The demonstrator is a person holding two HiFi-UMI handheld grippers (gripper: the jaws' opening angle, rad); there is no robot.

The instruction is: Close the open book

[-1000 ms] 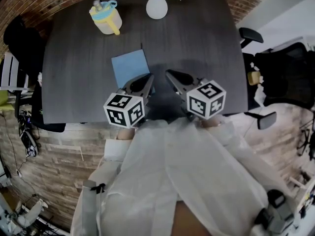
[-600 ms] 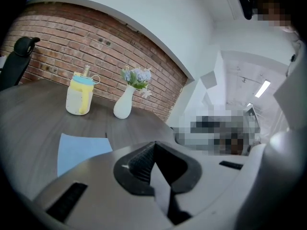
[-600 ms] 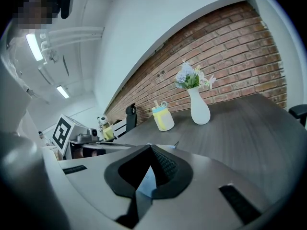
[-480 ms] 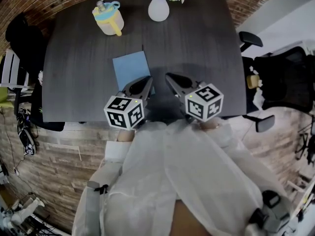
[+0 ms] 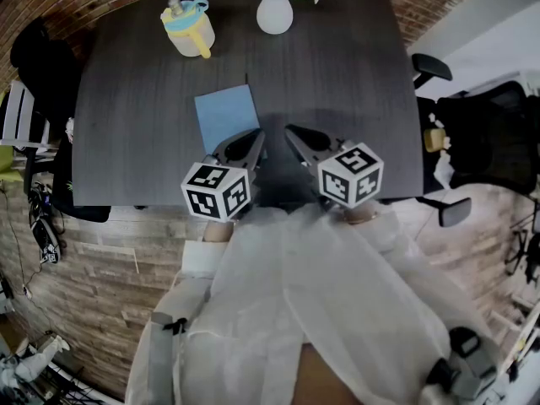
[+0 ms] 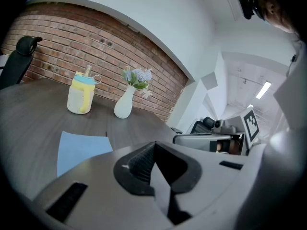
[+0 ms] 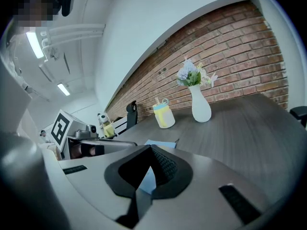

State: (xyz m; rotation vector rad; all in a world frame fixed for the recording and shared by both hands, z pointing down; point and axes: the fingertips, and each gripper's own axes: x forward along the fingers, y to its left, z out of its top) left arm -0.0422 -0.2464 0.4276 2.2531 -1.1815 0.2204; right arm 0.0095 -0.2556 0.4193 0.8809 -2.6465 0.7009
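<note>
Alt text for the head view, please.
A blue book lies flat on a dark table, just beyond the left tongs and right tongs, both shut and empty. A yellow cup and white flower vase stand at the far edge.

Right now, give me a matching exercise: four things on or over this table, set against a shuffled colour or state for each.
Things:
1. book
2. cup
3. vase
4. left gripper

Descriptions:
A. white, holding flowers
B. shut, nothing held
C. blue, lying flat
D. yellow with a blue lid

Pairs: 1-C, 2-D, 3-A, 4-B
</note>
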